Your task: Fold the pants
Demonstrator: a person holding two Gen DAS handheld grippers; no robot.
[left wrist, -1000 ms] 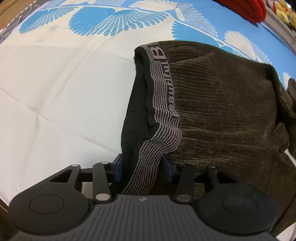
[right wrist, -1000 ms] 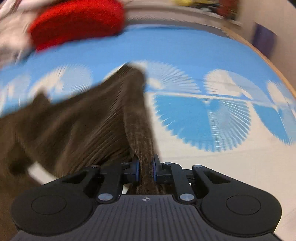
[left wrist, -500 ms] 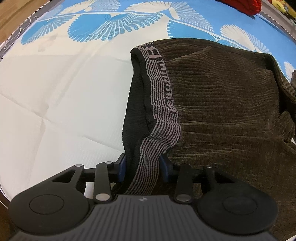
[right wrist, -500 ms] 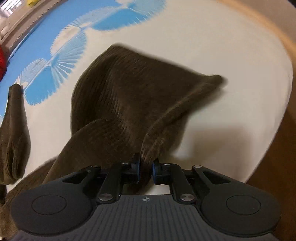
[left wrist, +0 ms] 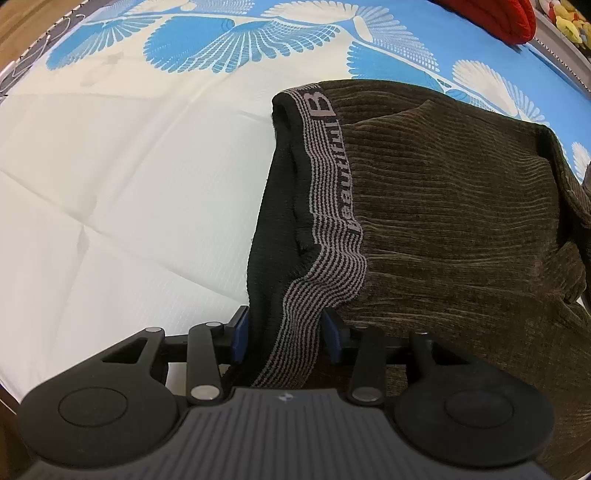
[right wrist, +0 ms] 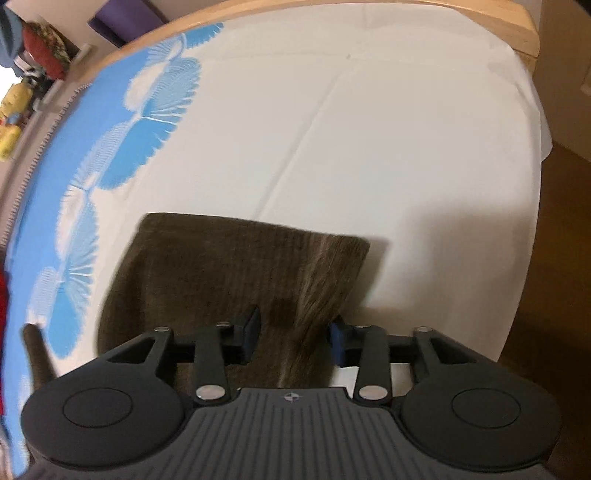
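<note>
Dark brown corduroy pants lie on the bed. Their striped grey and black waistband runs from the far edge down into my left gripper, whose blue pads stand apart with the waistband between them. In the right wrist view a pant leg end lies flat on the white sheet. My right gripper has its jaws wide apart around a raised fold of that leg.
The bed has a white quilted sheet with a blue shell print. A red cloth lies at the far right. The wooden bed edge and the floor are to the right.
My right gripper swung the pant leg over and laid it flat on the white sheet, then opened its jaws. My left gripper's pads have spread a little on the waistband.
</note>
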